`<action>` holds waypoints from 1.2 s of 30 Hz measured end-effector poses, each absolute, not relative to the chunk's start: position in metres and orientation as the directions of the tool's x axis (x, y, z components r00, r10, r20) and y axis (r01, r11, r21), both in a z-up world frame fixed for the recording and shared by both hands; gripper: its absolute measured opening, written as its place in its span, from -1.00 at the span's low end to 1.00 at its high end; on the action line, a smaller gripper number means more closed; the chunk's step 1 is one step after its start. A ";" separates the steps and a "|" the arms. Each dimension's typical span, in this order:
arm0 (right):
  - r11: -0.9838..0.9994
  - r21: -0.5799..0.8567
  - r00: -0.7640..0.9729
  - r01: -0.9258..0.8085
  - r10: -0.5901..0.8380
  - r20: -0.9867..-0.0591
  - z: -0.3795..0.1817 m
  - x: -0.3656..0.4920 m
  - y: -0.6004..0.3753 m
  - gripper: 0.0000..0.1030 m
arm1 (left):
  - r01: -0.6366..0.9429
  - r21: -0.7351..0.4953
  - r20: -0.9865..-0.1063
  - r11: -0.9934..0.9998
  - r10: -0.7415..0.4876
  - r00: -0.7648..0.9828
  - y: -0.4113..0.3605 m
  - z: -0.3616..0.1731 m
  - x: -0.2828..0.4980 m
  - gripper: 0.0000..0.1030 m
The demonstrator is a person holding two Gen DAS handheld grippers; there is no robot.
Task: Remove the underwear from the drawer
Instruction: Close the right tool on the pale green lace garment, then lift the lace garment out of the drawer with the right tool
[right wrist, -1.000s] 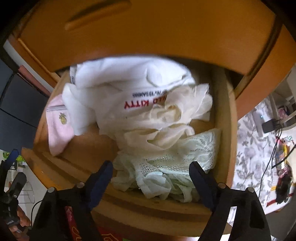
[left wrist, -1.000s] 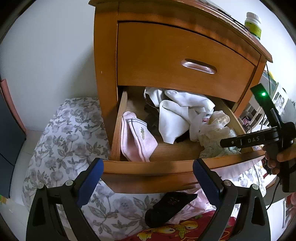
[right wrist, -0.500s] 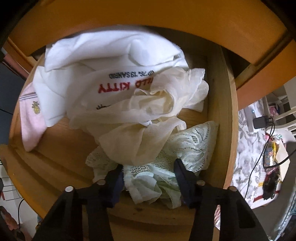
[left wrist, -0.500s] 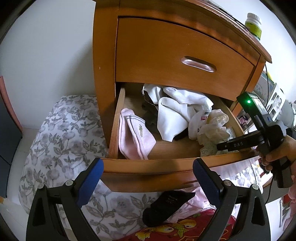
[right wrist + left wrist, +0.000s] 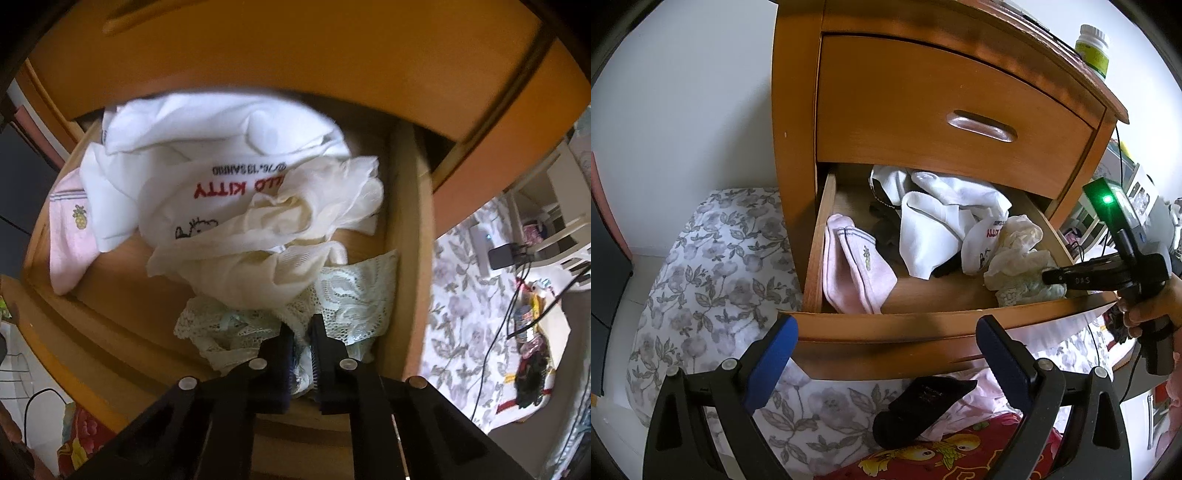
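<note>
Right tongs [image 5: 301, 334] have just been closing and are now pinching the pale green lace underwear [image 5: 343, 302] bunched in the open wooden drawer's [image 5: 923, 325] front right corner, so it's lifting straight up; left tongs [image 5: 886, 343] are hanging open outside, farther off.

A plain white wall [image 5: 683, 92] stands behind a honey-coloured wooden nightstand [image 5: 798, 110], its upper front shut. A green-labelled bottle [image 5: 1093, 48] sits on top. Beside it lies a grey floral bedsheet [image 5: 713, 266], with a red patterned cloth [image 5: 945, 454] nearer. Soft daylight throughout.
</note>
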State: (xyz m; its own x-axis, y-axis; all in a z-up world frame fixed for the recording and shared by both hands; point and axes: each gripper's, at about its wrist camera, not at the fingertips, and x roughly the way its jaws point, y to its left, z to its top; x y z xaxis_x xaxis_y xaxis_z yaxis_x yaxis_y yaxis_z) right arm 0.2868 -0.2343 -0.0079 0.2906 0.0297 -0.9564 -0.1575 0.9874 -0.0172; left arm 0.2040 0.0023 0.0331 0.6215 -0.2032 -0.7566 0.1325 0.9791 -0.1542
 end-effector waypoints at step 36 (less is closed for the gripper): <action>0.995 -0.014 0.648 -0.101 0.055 -0.760 0.123 0.218 -0.243 -0.84 | 0.110 -0.125 -0.751 0.986 -0.166 0.639 0.000 0.061 0.173 0.88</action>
State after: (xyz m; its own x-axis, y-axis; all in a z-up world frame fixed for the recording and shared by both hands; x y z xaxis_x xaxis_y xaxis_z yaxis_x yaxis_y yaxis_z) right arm 0.2183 -0.2428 0.1234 0.6481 0.0547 -0.7596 -0.1005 0.9948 -0.0141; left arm 0.1735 0.0004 0.0609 0.6391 -0.1661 -0.7510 0.1097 0.9861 -0.1248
